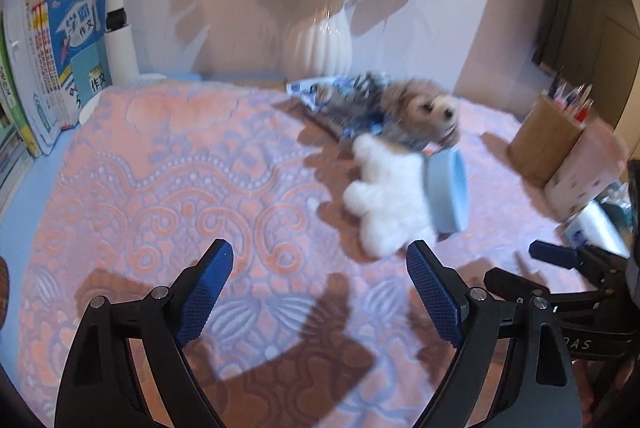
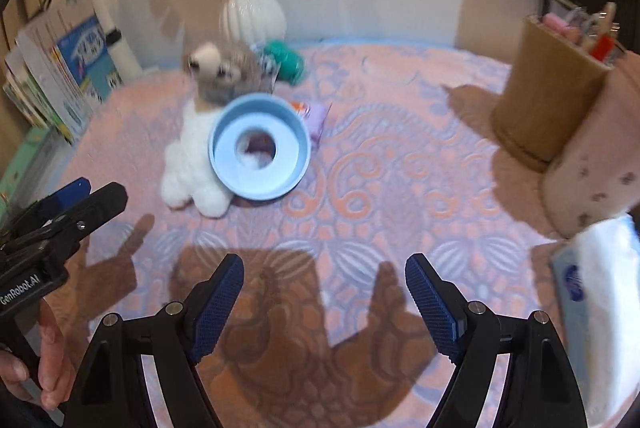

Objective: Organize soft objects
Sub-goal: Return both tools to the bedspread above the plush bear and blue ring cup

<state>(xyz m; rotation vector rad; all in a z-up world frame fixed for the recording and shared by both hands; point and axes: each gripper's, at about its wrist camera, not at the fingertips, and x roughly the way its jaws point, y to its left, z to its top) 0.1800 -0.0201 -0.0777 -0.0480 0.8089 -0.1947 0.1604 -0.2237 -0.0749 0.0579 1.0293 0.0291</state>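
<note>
- The blanket (image 1: 160, 168), pink with a pale blue raised pattern, covers the whole surface in front of you and carries everything else.
- A row of books (image 1: 60, 68) stands upright along the blanket's far left edge.
- The white ribbed vase (image 1: 320, 40) holds flowers at the back, against the wall.
- A wooden pen holder (image 2: 548, 84) stands on the right side, with a pink speckled container (image 2: 592, 156) just beside it and nearer to you.
- The plush dog (image 2: 200, 140), white in the body with a tan head, lies on the blanket in front of the vase, well apart from both grippers.
- The blue ring-shaped bowl (image 2: 260, 148) leans tilted against the plush dog, touching its white fur.
- Blue-and-white cloth (image 1: 352, 100) is bunched behind the dog's head; blur hides what it is.
- Your left gripper (image 1: 320, 260) hangs over bare blanket, released, jaws spread wide with nothing between them.
- Your right gripper (image 2: 324, 268) is likewise released, jaws wide apart above the blanket and empty.
- A teal soft thing (image 2: 288, 60) sits by the vase's foot, too blurred to name.
</note>
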